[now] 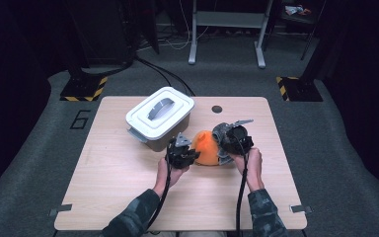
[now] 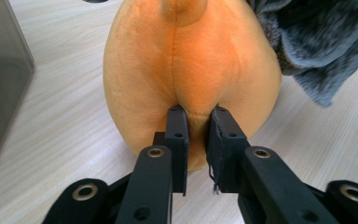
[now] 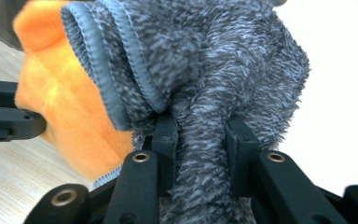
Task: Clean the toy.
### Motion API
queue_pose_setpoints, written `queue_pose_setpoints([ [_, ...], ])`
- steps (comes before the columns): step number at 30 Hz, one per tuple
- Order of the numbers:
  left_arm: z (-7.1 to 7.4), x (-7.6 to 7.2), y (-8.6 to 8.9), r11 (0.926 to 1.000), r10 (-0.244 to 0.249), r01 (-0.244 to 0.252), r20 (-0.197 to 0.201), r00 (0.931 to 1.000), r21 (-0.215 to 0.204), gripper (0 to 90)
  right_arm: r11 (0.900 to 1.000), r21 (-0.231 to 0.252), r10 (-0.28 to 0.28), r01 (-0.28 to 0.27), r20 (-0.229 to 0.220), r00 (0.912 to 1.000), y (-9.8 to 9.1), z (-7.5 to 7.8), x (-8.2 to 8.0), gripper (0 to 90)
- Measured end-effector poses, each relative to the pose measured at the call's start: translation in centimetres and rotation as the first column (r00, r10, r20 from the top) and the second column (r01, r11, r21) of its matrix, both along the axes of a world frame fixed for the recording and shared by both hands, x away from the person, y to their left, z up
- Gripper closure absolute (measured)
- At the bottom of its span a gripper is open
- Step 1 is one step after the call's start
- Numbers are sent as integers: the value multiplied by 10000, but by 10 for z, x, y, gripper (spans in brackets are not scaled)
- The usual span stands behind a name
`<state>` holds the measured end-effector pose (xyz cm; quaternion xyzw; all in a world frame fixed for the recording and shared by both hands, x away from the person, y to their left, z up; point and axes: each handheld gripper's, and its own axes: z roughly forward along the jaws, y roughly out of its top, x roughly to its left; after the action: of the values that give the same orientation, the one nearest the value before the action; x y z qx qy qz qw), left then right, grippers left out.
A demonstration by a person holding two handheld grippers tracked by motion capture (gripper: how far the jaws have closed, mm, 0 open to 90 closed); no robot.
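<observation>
**Both grippers on the plush/cloth pair, grip margin thin on the left**

Status: orange plush toy [image 1: 206,147] sits mid-table, just in front of the lidded white bin [image 1: 160,117]. Grey fuzzy cloth [image 3: 205,70] is draped against the toy's right side, touching it.

Left gripper [image 2: 199,122]: jaws narrow, pinching a small fold of the toy's orange fabric at its lower seam. Only a shallow bite of plush sits between the pads. Pads do look to be pressing on it.

Right gripper [image 3: 199,135]: jaws narrow, clamped on a bunched rope of the grey cloth. Solid bite, fabric fills the gap and runs down past the pads.

Table [image 1: 128,187] is bare wood elsewhere; bin lid is on.

Risks as I read them:
- Left bite is thin. Any pull from the right side likely strips the fold out of the pads, and the toy tips or rolls toward the bin.
- If the cloth is meant to come off the toy, fuzzy pile on plush drags. The toy probably follows the cloth rather than staying put, unless the left holds.
- If both go in the bin, the lid is shut and neither gripper is free to open it. Something has to be put down first.
- Cables trail back along both forearms; the right one runs close to the toy's side and could snag on a wide swing.
</observation>
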<state>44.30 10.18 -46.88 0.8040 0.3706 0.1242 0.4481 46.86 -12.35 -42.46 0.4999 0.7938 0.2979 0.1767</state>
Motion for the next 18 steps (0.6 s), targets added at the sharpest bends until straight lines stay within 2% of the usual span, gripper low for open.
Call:
queue_pose_setpoints([
  [5, -2, -1, 2, 9996, 51, -51, -9, 10000, -264, 596, 10000, -31, -79, 78, -42, 10000, -2, -6, 0, 702],
  [10, -12, -2, 12, 9974, 633, -644, -312, 9975, -336, 463, 10000, -12, -98, 98, -68, 9999, -3, -7, 1, 702],
  [12, -18, 0, 17, 9945, 828, -865, -614, 9947, -595, 459, 9999, 43, -155, 156, -124, 9998, -4, -8, 0, 702],
  [15, -25, 3, 19, 9921, 769, -870, -1098, 9910, -909, 489, 9998, 41, -174, 174, -136, 9998, -7, -9, 1, 702],
  [18, -27, 4, 17, 9887, 678, -821, -1148, 9911, -1256, 597, 9996, 79, -270, 271, -145, 9995, -8, -10, 0, 701],
])
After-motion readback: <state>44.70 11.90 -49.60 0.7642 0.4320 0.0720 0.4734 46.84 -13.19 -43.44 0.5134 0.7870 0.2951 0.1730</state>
